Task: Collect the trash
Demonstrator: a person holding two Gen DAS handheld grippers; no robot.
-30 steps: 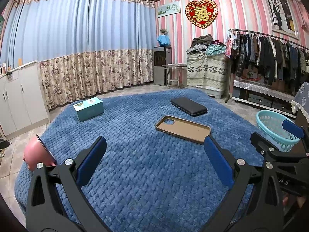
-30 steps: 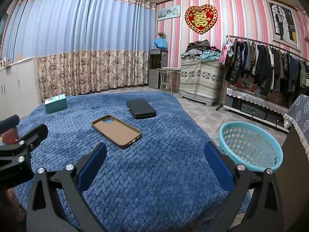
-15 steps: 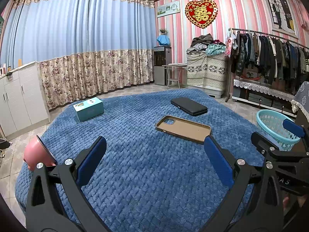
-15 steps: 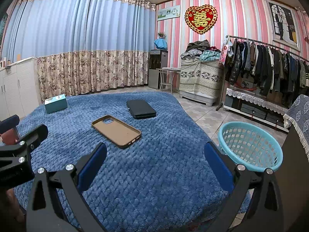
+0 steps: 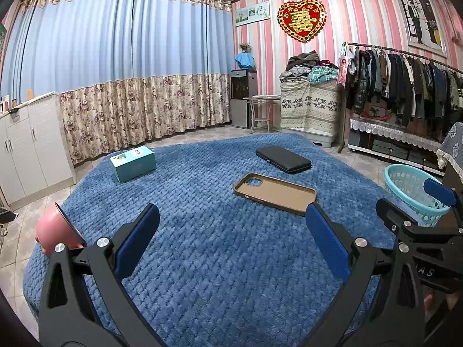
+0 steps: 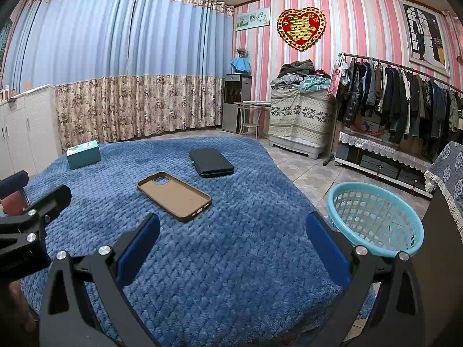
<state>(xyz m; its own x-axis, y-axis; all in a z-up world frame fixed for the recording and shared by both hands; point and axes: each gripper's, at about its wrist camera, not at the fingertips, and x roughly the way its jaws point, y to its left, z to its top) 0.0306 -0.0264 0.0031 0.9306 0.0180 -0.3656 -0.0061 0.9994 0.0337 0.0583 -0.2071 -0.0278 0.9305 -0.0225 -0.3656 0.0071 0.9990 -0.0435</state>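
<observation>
With both my left claw [image 5: 231, 240] and right claw [image 6: 233, 243] wide and empty, I should pinch the phone case [image 6: 174, 195] by its raised rim, then carry it to the basket [image 6: 376, 217].

Deep blue woven-texture plush blanket [image 6: 231, 260] covers the surface. On it: tan-brown rectangular phone case [image 6: 174, 195] with darker brown rim, black flat rectangular zip case [image 6: 211, 162], teal cardboard box [image 5: 133, 163] with white printed top. Light turquoise plastic lattice basket [image 6: 376, 245] on beige patterned floor tiles. Pale blue pleated curtains [image 5: 115, 37] with beige floral lower band. Pink, white and grey-blue striped wallpaper [image 6: 347, 23]; red heart wall ornament [image 6: 301, 27] with gold character. Pink round object [image 5: 55, 231] at blanket edge. Both grippers black with blue pads [image 5: 136, 243].
</observation>
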